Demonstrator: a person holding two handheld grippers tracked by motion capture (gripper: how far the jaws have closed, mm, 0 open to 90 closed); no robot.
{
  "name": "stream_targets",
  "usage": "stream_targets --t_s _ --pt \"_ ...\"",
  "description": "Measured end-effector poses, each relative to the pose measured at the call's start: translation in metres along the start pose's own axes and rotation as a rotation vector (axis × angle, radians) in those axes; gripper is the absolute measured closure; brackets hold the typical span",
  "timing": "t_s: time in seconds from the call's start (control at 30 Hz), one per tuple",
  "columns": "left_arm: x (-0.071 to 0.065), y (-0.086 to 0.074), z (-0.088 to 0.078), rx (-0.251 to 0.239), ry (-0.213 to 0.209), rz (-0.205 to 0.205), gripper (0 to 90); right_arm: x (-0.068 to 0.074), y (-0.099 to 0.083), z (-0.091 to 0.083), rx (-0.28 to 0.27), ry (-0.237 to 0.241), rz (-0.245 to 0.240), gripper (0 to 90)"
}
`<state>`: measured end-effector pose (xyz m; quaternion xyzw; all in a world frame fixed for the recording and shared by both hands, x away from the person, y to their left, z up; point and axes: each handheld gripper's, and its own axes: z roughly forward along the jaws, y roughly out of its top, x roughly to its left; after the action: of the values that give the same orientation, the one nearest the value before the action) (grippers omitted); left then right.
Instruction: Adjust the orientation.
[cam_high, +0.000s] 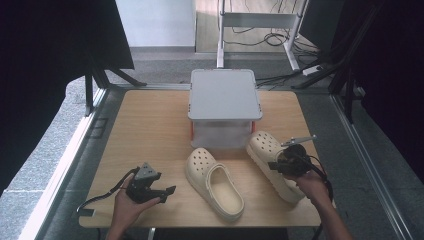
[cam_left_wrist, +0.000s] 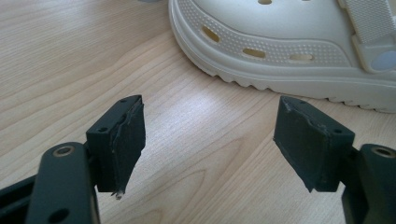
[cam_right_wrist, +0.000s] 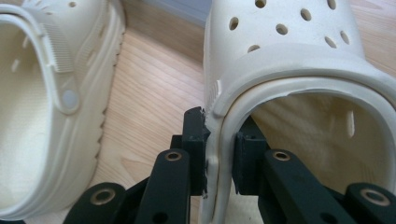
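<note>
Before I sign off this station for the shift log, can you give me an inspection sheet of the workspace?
Surface: light wooden table, bare wood around the items.
Job's things: two cream perforated foam clogs; left clog lies flat on the table, right clog is gripped by its side wall.
Clutter: grey-lidded translucent plastic box at the table's far edge; nothing else seen.
Grippers: left gripper open, jaws apart over bare wood near the left clog; right gripper shut on the right clog's wall, one jaw inside, one outside.
Cables: black cable trails from the left gripper; more cables on the floor beyond.
Surroundings: grey floor, white metal frame, dark curtains.
</note>
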<state>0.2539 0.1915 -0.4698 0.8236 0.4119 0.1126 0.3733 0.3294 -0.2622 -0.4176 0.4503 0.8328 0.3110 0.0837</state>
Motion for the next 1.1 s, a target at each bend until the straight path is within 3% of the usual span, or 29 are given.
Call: stream_targets --t_s 0.7,1.1 --pt "-0.001 0.000 -0.001 -0.003 -0.002 0.000 25.5 0.050 0.019 0.024 0.007 0.072 -0.078 78.5" --pt "-0.001 0.000 -0.001 -0.005 -0.004 0.001 25.5 0.074 0.038 0.049 0.046 0.067 -0.112 78.4"
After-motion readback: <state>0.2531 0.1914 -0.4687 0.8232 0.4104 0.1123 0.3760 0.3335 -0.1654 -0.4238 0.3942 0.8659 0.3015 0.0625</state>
